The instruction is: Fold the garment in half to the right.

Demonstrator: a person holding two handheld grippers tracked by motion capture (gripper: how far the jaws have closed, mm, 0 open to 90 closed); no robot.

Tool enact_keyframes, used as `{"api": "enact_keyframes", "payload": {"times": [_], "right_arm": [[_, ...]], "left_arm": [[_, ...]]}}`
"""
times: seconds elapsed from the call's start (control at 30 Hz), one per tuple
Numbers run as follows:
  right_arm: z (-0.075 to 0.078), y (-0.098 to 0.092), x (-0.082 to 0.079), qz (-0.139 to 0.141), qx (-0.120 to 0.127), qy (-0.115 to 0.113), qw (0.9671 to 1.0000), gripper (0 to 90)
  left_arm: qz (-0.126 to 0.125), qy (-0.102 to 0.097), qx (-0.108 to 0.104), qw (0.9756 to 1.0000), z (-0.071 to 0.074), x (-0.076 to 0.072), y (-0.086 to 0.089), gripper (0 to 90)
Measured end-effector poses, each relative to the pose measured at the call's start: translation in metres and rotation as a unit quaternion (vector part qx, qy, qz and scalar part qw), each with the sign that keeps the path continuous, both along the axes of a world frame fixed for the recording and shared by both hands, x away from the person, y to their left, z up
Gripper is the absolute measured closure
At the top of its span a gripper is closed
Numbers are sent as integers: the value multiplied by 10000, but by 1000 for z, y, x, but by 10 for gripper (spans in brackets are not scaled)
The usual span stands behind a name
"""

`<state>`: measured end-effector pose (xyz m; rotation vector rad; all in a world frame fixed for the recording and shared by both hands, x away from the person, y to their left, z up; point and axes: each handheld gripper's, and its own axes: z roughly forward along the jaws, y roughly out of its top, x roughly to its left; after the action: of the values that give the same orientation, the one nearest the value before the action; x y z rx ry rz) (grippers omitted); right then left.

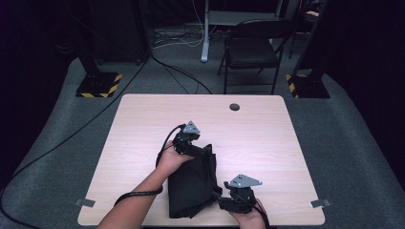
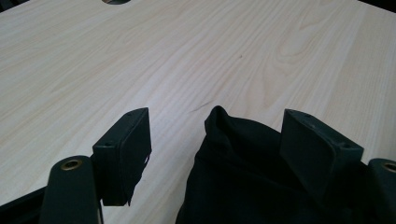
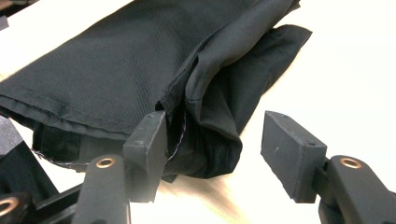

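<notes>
A folded black woven-fabric garment [image 1: 193, 183] lies on the pale wood-grain tabletop [image 1: 258, 143], toward the near edge and a little left of the middle, its length running away from the person. The left gripper [image 1: 203, 151] sits at the far end of the cloth, held by the left hand [image 1: 171, 160], whose forearm crosses the near left part of the table. In the left gripper view its two black jaws stand well apart: the left pad [image 2: 128, 151] is over bare wood, clear of the cloth, while the right pad [image 2: 317, 149] stands right against the fabric, which rises in a small peak [image 2: 217, 116] in the gap between them. Nothing is pinched there, so this gripper is released. The right gripper [image 1: 216, 194] is at the near right corner of the garment, in the right hand [image 1: 248, 217] at the table's near edge. In the right gripper view its jaws are also spread wide; the left pad [image 3: 149, 149] touches the bunched hem layers [image 3: 205, 135] at the corner, and the right pad [image 3: 289, 154] stands apart over bare table. It too is released, gripping nothing.
</notes>
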<state>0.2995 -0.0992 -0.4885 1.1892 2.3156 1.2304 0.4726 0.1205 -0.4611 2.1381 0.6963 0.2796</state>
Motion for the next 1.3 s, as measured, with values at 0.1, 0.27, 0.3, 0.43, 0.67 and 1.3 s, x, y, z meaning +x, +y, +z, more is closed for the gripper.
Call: {"api": "enact_keyframes", "payload": {"times": [0.1, 0.27, 0.3, 0.43, 0.67, 1.3], "right_arm": [[4, -3, -1, -45, 158, -83, 9998, 395], [14, -3, -4, -36, 322, -329, 9989, 383], [16, -2, -3, -19, 324, -363, 9988, 377], [19, 1, 1, 30, 331, -416, 9986, 352], [21, 4, 9, 112, 356, -468, 9982, 306], [26, -1, 30, 159, 238, -518, 9982, 251]], "left_arm": [[14, -12, -43, 10000, 0, -3, 3, 247], [60, -5, -153, 9999, 2, -4, 11, 247], [71, -3, -188, 9998, 3, -4, 12, 247], [95, -1, -279, 9996, 5, -6, 16, 237], [199, 91, -238, 9995, 3, -10, 27, 212], [580, 132, -353, 9976, 1, -29, 69, 188]]}}
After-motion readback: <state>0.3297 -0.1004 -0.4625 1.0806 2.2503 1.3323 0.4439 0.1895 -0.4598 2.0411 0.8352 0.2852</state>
